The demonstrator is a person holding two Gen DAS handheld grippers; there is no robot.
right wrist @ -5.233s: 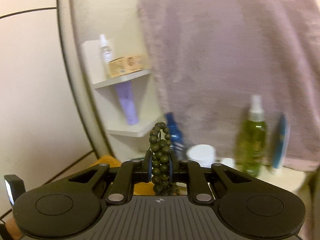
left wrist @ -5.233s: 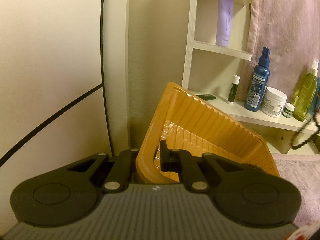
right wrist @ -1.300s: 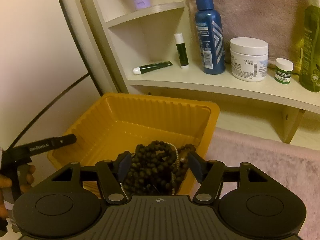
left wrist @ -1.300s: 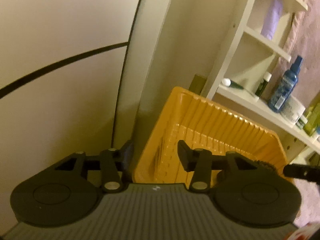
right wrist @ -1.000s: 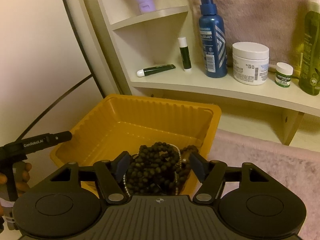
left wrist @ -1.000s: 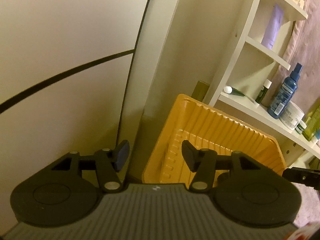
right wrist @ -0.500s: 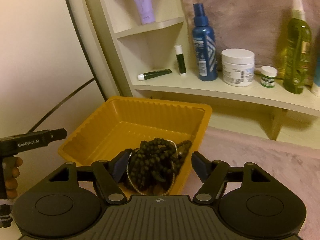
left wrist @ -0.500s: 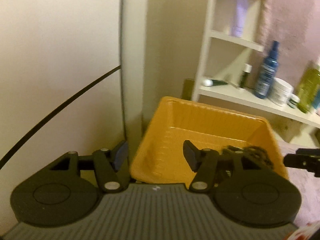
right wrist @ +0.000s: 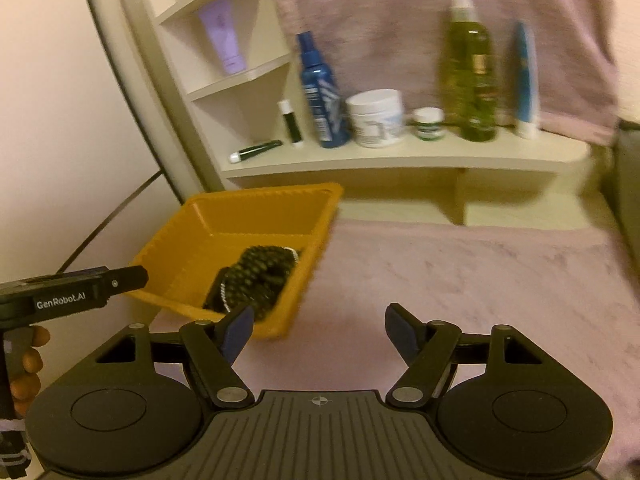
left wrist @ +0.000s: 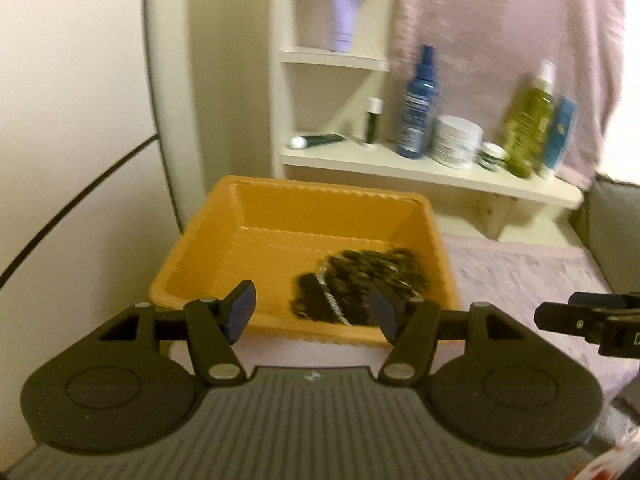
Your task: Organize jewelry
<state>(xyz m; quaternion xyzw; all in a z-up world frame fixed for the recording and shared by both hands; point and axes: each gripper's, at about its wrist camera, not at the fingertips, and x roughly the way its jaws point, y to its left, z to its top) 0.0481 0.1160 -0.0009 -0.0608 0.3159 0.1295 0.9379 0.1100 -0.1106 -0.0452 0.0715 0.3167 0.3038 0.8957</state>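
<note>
An orange plastic tray (left wrist: pixel 280 216) (right wrist: pixel 192 252) rests on a pink fuzzy surface against the wall. A heap of dark bead bracelets with a thin silver chain (left wrist: pixel 360 280) (right wrist: pixel 260 268) lies in its near right corner. My left gripper (left wrist: pixel 312 308) is open and empty, just in front of the tray's near rim. My right gripper (right wrist: pixel 320 328) is open and empty, to the right of the tray over the pink surface. The left gripper's body shows at the left of the right wrist view (right wrist: pixel 72 284).
A cream shelf (right wrist: pixel 400 160) behind the tray holds a blue spray bottle (right wrist: pixel 320 92), a white jar (right wrist: pixel 376 118), a small green-label jar (right wrist: pixel 429 123), a green bottle (right wrist: pixel 470 72) and tubes. A pink towel (right wrist: pixel 400 20) hangs above. A grey edge (right wrist: pixel 628 184) stands at right.
My left gripper let go of the tray, which now lies flat. My right gripper released the beads into the tray and pulled back to the right. Both views swung right.
</note>
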